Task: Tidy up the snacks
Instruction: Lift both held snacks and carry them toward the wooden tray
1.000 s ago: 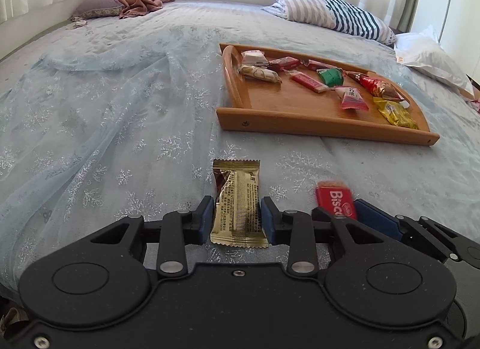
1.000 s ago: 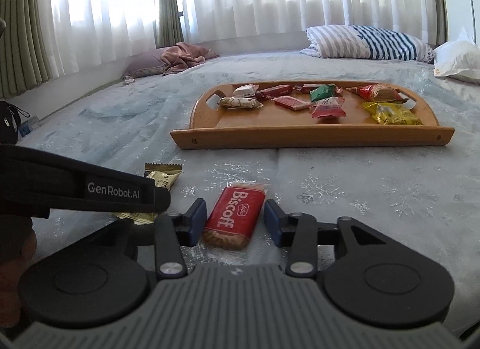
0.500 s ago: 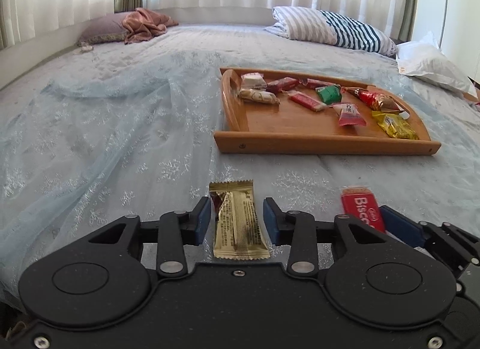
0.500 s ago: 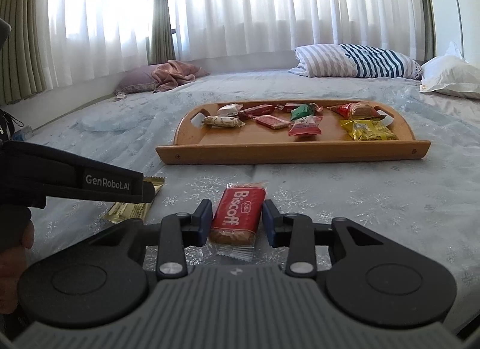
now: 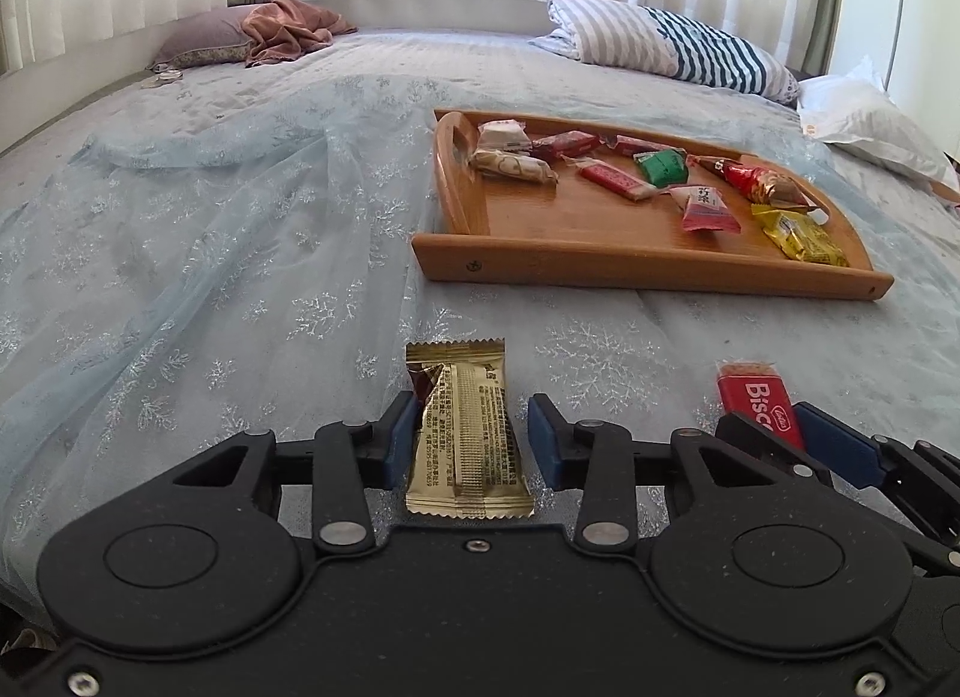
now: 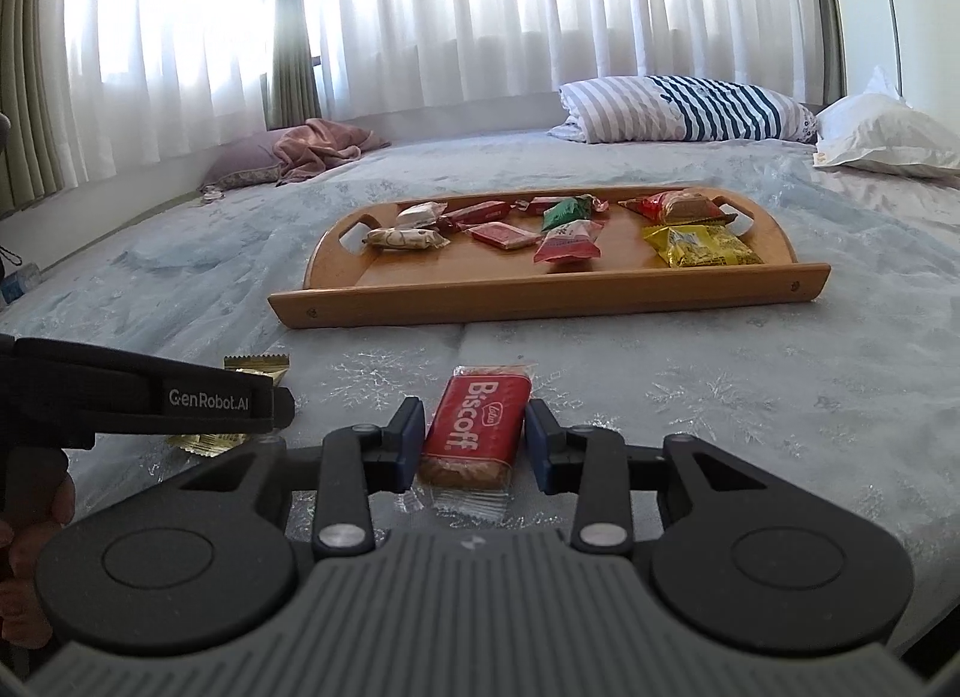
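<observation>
The left gripper (image 5: pixel 471 438) has the gold snack packet (image 5: pixel 467 439) between its jaws, which are closing. To its right, the right gripper (image 6: pixel 474 438) clamps the red Biscoff packet (image 6: pixel 477 427). Ahead of both grippers sits the wooden tray (image 6: pixel 540 292) on the bed (image 6: pixel 720 385).

Left gripper (image 5: pixel 471 439) low, tilted down, fingers closing; right gripper (image 6: pixel 474 436) beside it, clamped.

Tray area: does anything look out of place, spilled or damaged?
Two snacks are off the wooden tray: a gold packet between the closing jaws of the left gripper, and a Biscoff packet clamped in the right gripper. Nothing looks damaged; the tray's snacks lie loosely scattered.
</observation>
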